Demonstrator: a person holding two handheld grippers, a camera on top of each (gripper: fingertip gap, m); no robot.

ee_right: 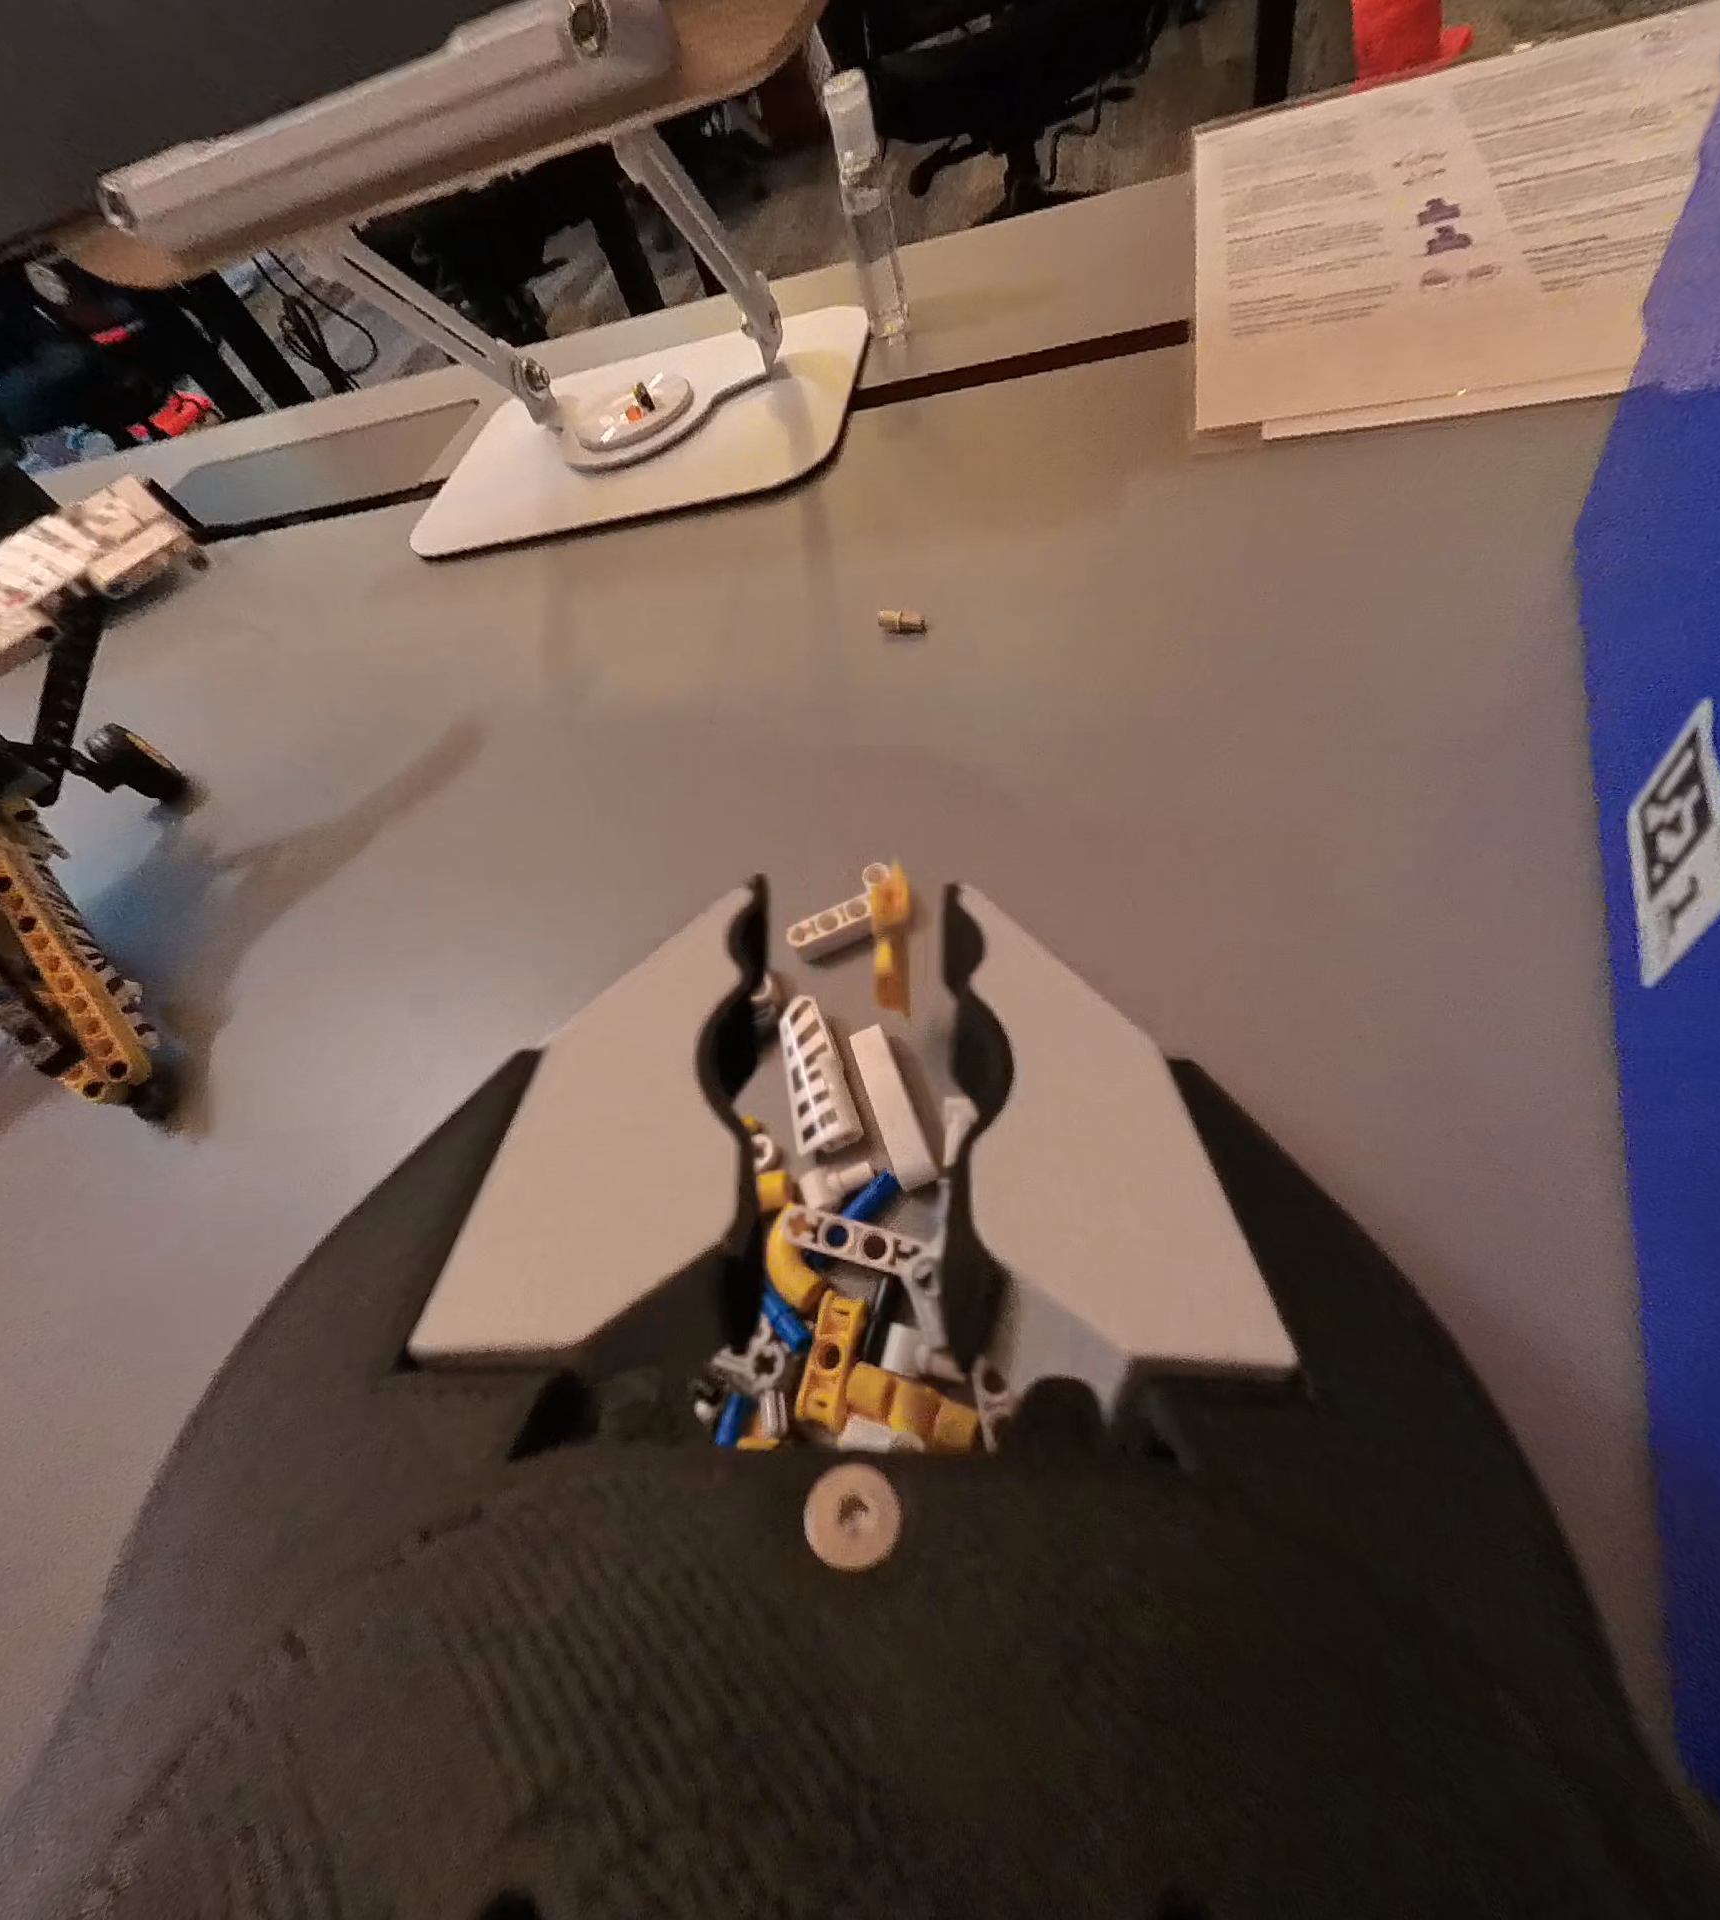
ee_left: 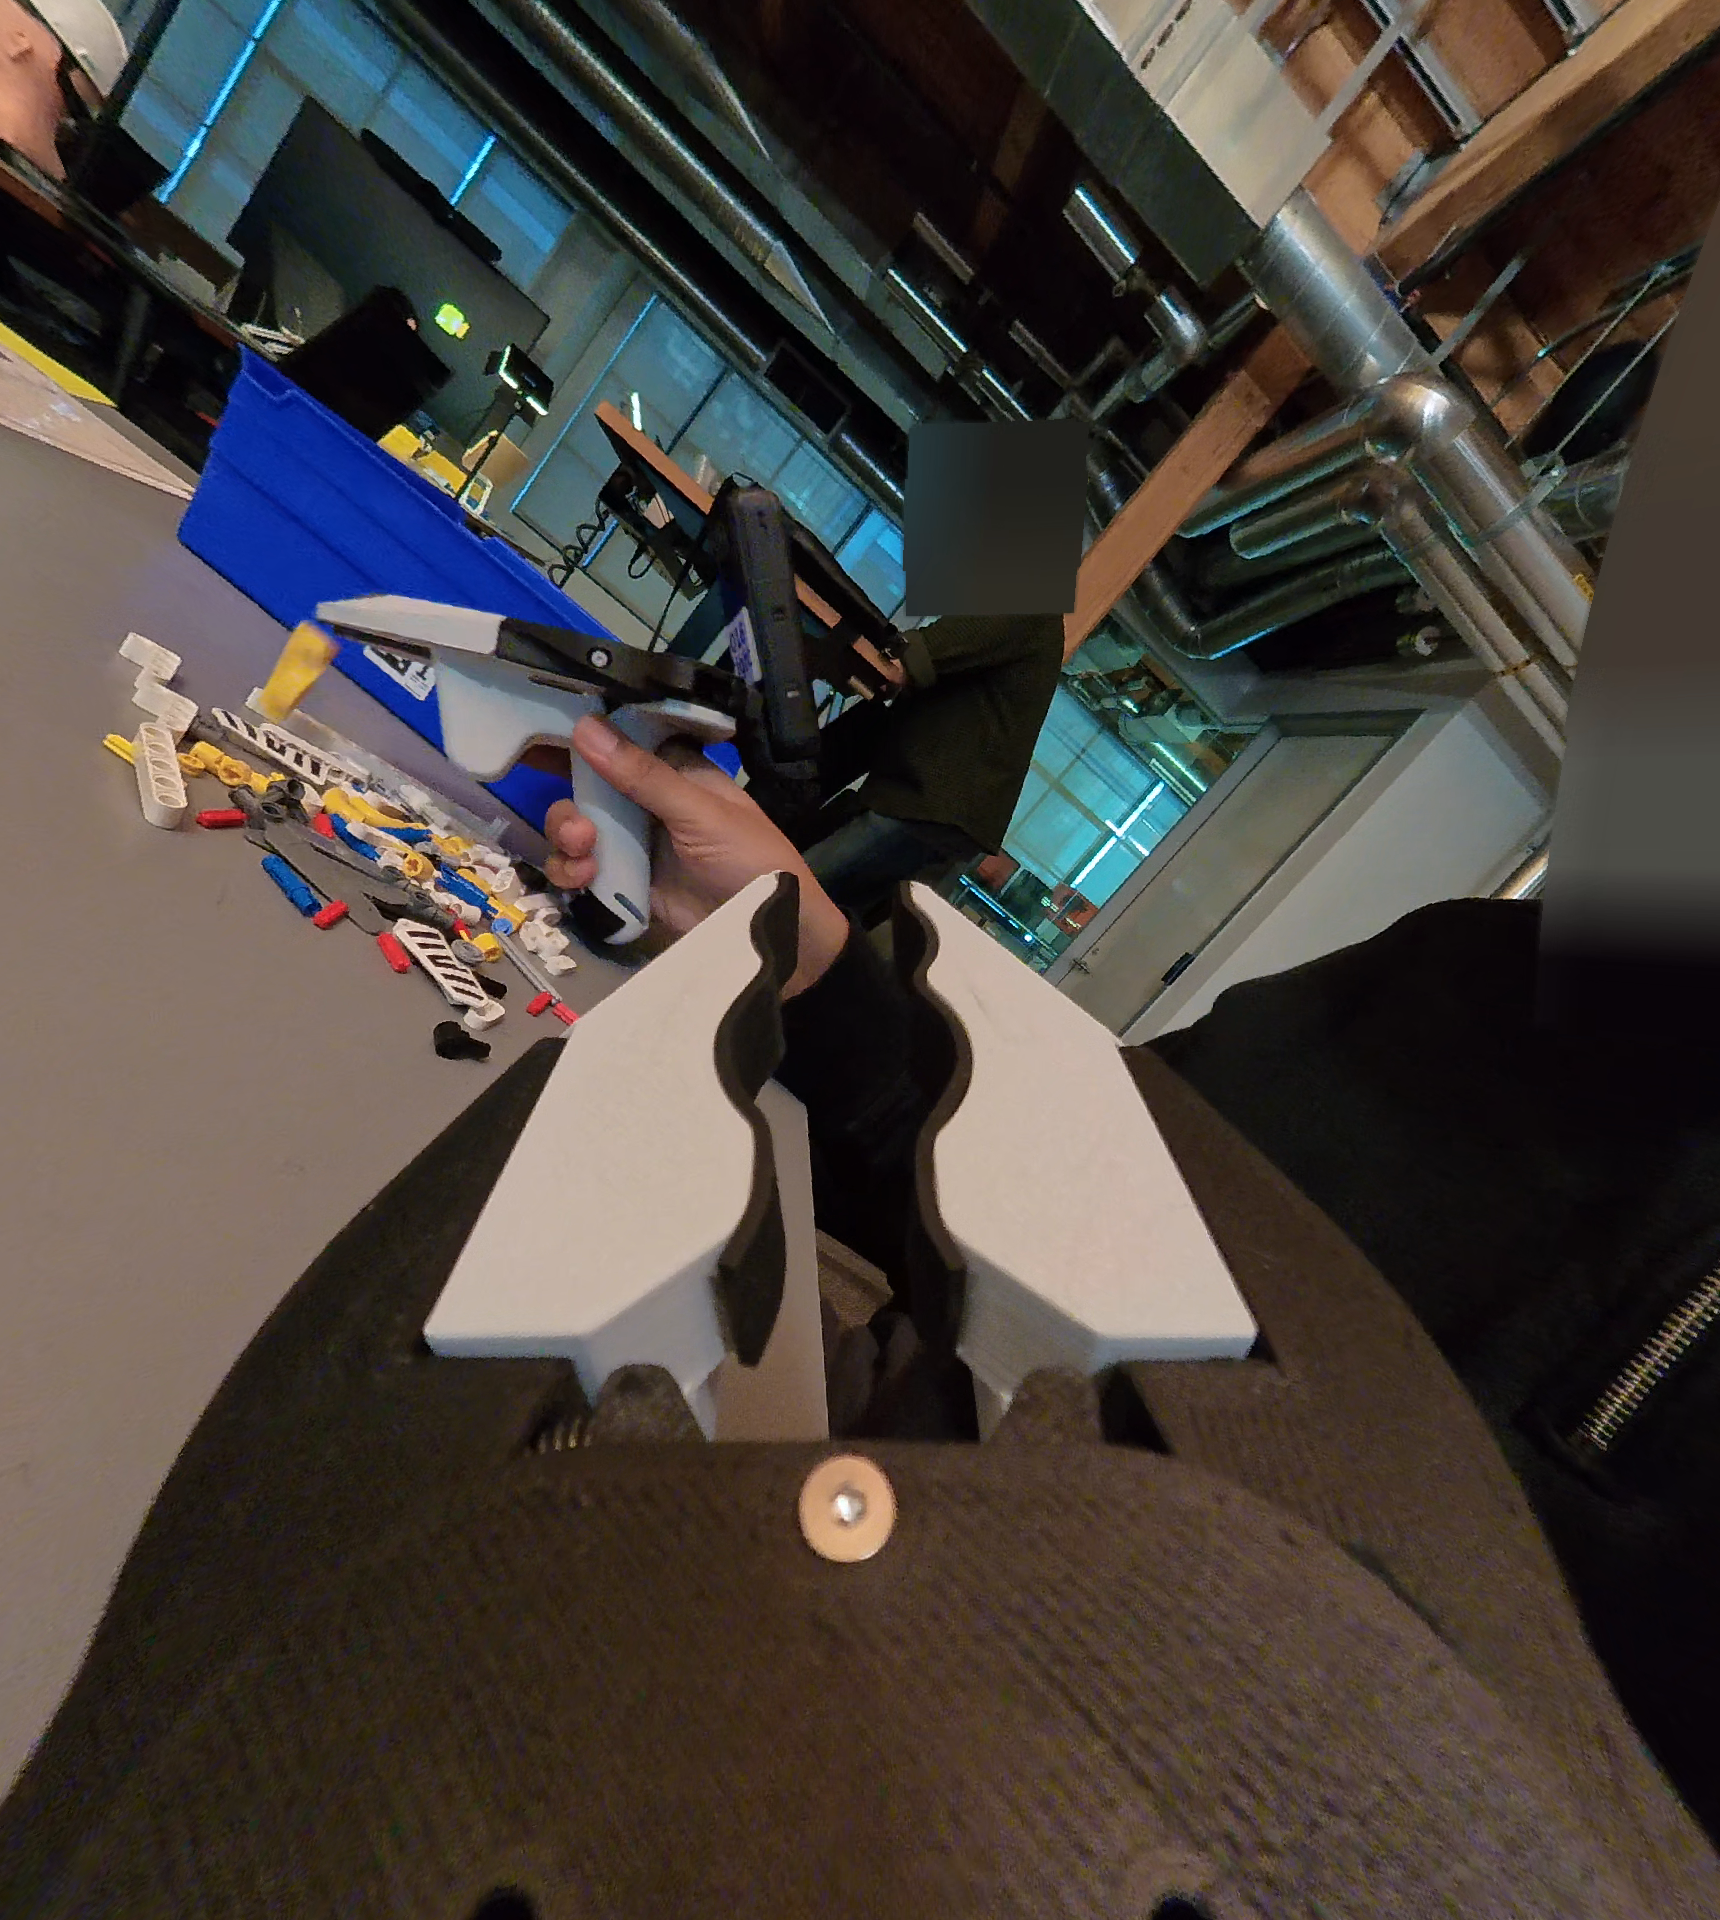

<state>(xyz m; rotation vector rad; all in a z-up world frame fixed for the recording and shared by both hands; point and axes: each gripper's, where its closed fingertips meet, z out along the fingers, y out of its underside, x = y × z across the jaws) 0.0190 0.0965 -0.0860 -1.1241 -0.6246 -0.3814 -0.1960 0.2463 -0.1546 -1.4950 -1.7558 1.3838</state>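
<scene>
The grey desk (ee_right: 1199, 727) lies open ahead of the right gripper (ee_right: 851, 904), bare but for one small tan peg (ee_right: 903, 621) well ahead. On its right the tall blue plastic bin (ee_right: 1708, 831) walls off that side. To the left stands a black, yellow and white striped brick model (ee_right: 14, 831), with a broad clear lane between it and the bin. Farther off, the flat white base of a monitor stand (ee_right: 648, 457) and a stack of printed sheets (ee_right: 1407, 229) close the far edge. Directly under the gripper a scatter of small coloured plastic building pieces (ee_right: 835, 1195) covers the desk beside the bin.
</scene>
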